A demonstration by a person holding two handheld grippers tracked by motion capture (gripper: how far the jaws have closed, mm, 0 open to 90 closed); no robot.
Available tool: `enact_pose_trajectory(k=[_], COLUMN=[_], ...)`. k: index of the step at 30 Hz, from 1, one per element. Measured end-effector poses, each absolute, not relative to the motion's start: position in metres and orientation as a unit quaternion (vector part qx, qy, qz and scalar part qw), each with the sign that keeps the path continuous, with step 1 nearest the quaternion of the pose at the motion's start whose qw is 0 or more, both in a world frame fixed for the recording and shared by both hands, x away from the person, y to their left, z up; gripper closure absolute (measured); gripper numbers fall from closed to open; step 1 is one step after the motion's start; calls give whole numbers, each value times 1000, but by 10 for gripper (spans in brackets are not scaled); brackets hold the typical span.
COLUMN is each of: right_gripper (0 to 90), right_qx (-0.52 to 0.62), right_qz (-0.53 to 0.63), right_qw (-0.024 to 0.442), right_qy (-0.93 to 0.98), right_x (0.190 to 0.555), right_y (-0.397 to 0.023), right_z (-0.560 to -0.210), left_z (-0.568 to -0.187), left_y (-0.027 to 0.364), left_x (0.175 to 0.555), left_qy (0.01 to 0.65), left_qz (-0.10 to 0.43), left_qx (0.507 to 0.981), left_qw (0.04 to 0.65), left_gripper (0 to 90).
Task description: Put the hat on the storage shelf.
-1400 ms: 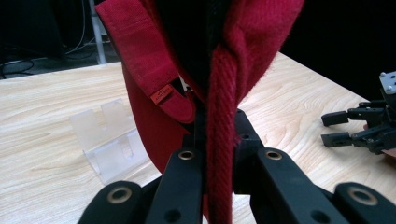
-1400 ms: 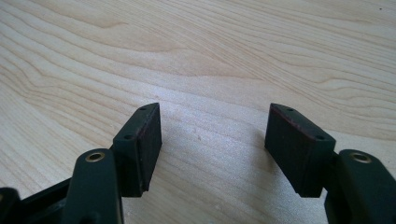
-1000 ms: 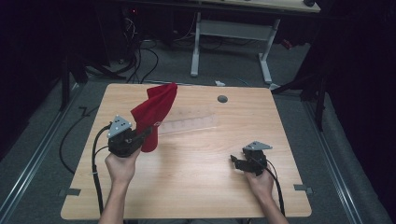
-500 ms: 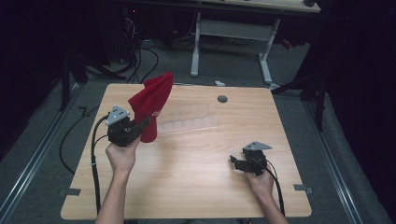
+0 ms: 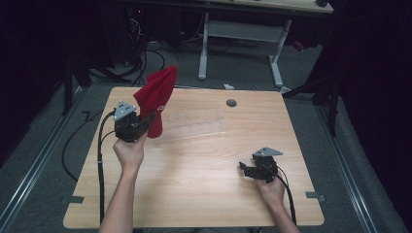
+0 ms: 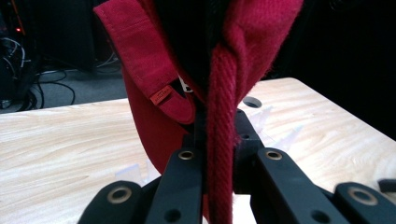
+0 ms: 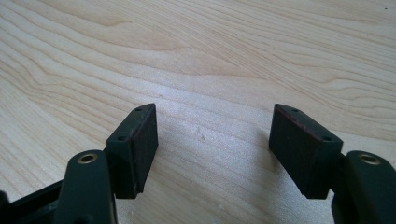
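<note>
Step in hand: the left hand-held gripper [image 5: 145, 121] holds a red cloth [image 5: 156, 99] lifted off the bench [image 5: 194, 189], over its far left part; judged a carry, with the placing not yet done.
Left hand-held gripper: jaws pressed together on a thick fold of the cloth, which runs up between them in the left gripper view [image 6: 224, 154]; a hemmed flap with a small tag hangs to one side.
Cloth: bunched, standing up above the jaws and draping just beyond them; whether its lower edge touches the bench cannot be told.
Right hand-held gripper [image 5: 248, 170]: low over the near right of the bench, well apart from the cloth; jaws spread, having just been opening, with only bare wood between the pads [image 7: 140, 144].
Plastic sheet [image 5: 194, 128]: clear, lying flat mid-bench just beside the cloth.
Next move, judged: the cloth needs setting down or a second grip from the free gripper; a loose fold could drag the sheet.
Surface: pale wood grain, a round cable hole [image 5: 231, 103] near the far edge.
Room: dark, grey floor, cables at left, a white-legged desk [image 5: 243, 34] behind.
</note>
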State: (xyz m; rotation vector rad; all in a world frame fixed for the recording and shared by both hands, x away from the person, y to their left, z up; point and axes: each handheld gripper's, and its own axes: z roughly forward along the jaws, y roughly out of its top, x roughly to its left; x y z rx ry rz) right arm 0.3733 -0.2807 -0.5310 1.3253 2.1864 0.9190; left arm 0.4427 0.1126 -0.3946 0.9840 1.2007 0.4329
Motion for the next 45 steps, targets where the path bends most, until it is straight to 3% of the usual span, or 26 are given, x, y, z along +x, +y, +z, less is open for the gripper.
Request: enact_pose_trajectory(k=[13,24,45], right_gripper=[327,326,323], right_qx=[477,477,477], right_qz=[331,331,331], right_qw=[212,212,212], right_qy=[786,786,786], right_x=[373,373,373], right_y=[-280,-280,-280], right_z=[-531,-531,-531], left_z=[-410,-423,-433], left_y=[117,111,114], left_x=[468,475,469], left_qy=[544,535,519], left_qz=[208,218,229], left_qx=[424,442,449], left_qw=[693,686,690], left_gripper=[847,847,842])
